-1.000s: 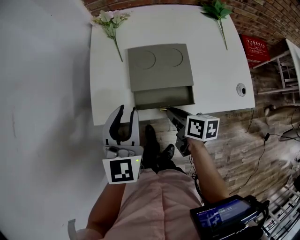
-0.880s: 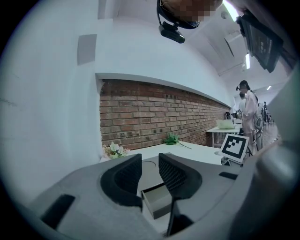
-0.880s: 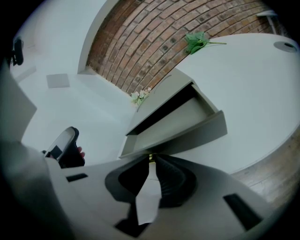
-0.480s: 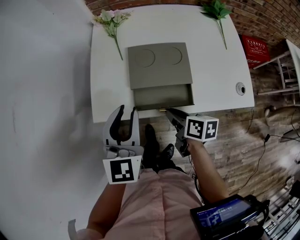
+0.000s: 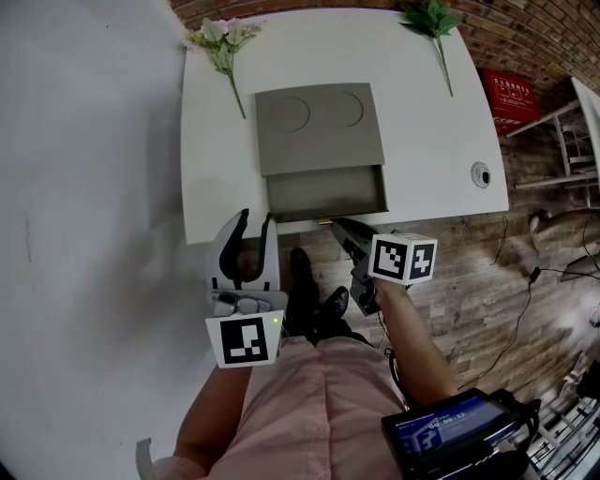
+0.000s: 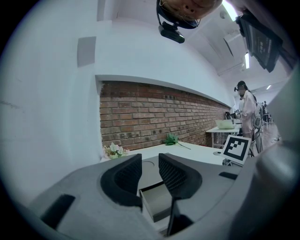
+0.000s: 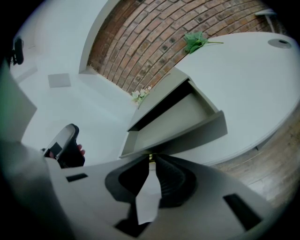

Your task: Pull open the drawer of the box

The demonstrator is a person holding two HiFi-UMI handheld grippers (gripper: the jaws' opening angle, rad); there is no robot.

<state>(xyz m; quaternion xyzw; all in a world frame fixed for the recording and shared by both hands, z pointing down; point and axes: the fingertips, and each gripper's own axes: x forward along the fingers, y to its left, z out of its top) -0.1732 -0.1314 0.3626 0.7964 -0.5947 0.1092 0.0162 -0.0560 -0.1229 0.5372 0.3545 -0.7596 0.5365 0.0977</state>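
A flat grey box [image 5: 319,129] lies on the white table [image 5: 422,131]. Its drawer [image 5: 326,195] is pulled out part way toward the table's front edge, and its inside looks bare. My right gripper [image 5: 334,222] is shut on the small knob [image 5: 325,219] at the middle of the drawer front. In the right gripper view the fingertips meet on that knob [image 7: 150,157] just below the drawer [image 7: 178,123]. My left gripper [image 5: 253,223] hangs open off the table's front edge, left of the drawer, holding nothing. The left gripper view shows the drawer [image 6: 157,201] beyond its jaws.
A spray of pale flowers [image 5: 221,42] lies at the table's far left and a green sprig [image 5: 433,19] at the far right. A round cable port [image 5: 482,178] sits near the right edge. A red crate [image 5: 509,97] stands on the wooden floor. A person [image 6: 246,110] stands far off.
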